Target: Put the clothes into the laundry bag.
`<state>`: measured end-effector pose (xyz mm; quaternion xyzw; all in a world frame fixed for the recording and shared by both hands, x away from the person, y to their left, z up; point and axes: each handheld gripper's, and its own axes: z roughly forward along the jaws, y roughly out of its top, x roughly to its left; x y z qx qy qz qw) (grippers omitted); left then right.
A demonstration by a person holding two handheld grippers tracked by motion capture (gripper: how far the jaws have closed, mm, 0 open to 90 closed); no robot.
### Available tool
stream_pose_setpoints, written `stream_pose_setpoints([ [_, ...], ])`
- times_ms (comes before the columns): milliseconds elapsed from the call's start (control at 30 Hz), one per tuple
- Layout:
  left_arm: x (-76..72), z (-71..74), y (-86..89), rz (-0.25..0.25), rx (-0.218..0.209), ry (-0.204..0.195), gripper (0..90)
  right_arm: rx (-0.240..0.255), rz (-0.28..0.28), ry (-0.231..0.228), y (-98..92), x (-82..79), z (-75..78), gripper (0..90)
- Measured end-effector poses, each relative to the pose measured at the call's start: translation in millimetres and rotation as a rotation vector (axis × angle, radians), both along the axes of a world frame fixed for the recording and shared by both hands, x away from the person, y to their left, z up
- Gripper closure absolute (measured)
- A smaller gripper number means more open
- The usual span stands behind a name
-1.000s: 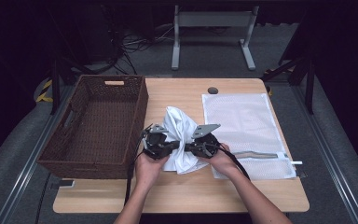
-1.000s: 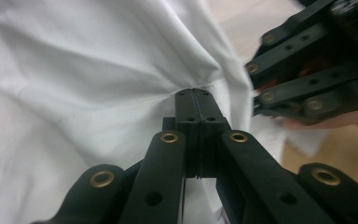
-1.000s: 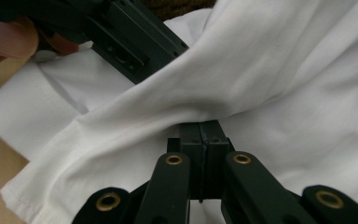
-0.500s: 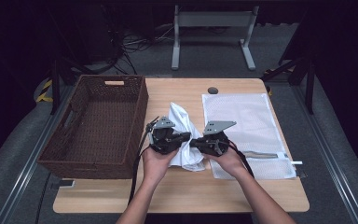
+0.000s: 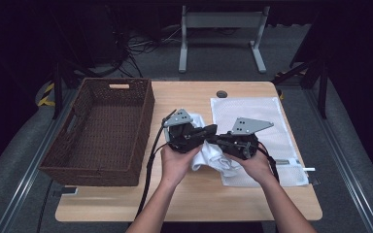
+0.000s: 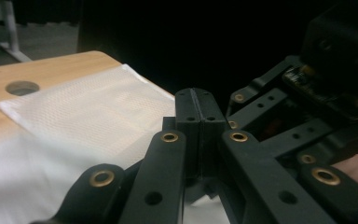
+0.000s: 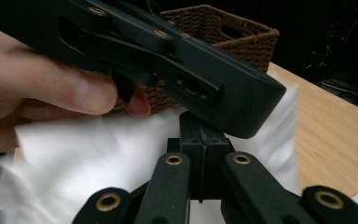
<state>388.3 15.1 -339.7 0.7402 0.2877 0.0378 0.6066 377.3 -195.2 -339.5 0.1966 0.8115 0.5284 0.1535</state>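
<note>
A white cloth (image 5: 212, 158) hangs bunched between my two hands, raised off the wooden table (image 5: 184, 199). My left gripper (image 5: 212, 130) points right and my right gripper (image 5: 211, 140) points left, their jaws crossing just over the cloth. Both are shut, and the cloth hangs from them. In the left gripper view the jaws (image 6: 196, 100) are pressed together, with the cloth (image 6: 51, 177) below them. In the right gripper view the shut jaws (image 7: 200, 130) sit against the cloth (image 7: 98, 158), with the left gripper's black fingers (image 7: 223, 93) across the top.
A brown wicker basket (image 5: 77, 160) stands on the table's left side. A white mesh bag (image 5: 252, 109) lies flat on the right, its zipper end (image 5: 301, 170) near the front edge. A round cable hole (image 5: 221, 93) is at the back.
Both hands have risen and drawn together, lifting the white cloth off the table and gathering it into a hanging bunch. The jaws stay shut.
</note>
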Motion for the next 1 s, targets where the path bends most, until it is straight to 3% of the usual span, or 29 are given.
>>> stream_pose_setpoints([
  [67, 0.4, -8.6, 10.1, 0.038, 0.021, 0.019, 90.0, -0.022, 0.016, 0.007, 7.8, 0.4, -2.0, 90.0],
  [167, 1.7, -22.2, 27.7, 0.080, 0.017, 0.068, 90.0, -0.075, 0.018, 0.050, 19.6, 8.3, -20.4, 90.0],
  [300, -1.7, -34.6, 46.4, 0.148, 0.070, 0.107, 90.0, -0.127, -0.021, 0.090, 15.2, 18.3, -37.9, 90.0],
  [433, -18.4, -43.6, 55.7, 0.233, 0.207, 0.119, 90.0, -0.179, -0.074, 0.093, -0.8, 21.5, -45.5, 90.0],
  [467, -18.4, -43.6, 55.7, 0.233, 0.207, 0.119, 90.0, -0.194, -0.084, 0.096, -4.3, 21.9, -48.1, 90.0],
  [500, -26.8, -53.1, 55.2, 0.254, 0.276, 0.131, 90.0, -0.208, -0.092, 0.106, -8.7, 22.2, -51.7, 90.0],
  [667, -32.9, -84.0, 53.7, 0.268, 0.371, 0.200, 90.0, -0.269, -0.107, 0.130, -23.0, 19.5, -65.0, 90.0],
  [767, -27.8, -96.6, 48.1, 0.240, 0.376, 0.243, 90.0, -0.297, -0.105, 0.152, -30.9, 18.2, -74.8, 90.0],
  [1000, -14.5, -112.5, 20.4, 0.170, 0.380, 0.270, 90.0, -0.330, -0.025, 0.228, -20.9, 20.9, -100.4, 89.9],
])
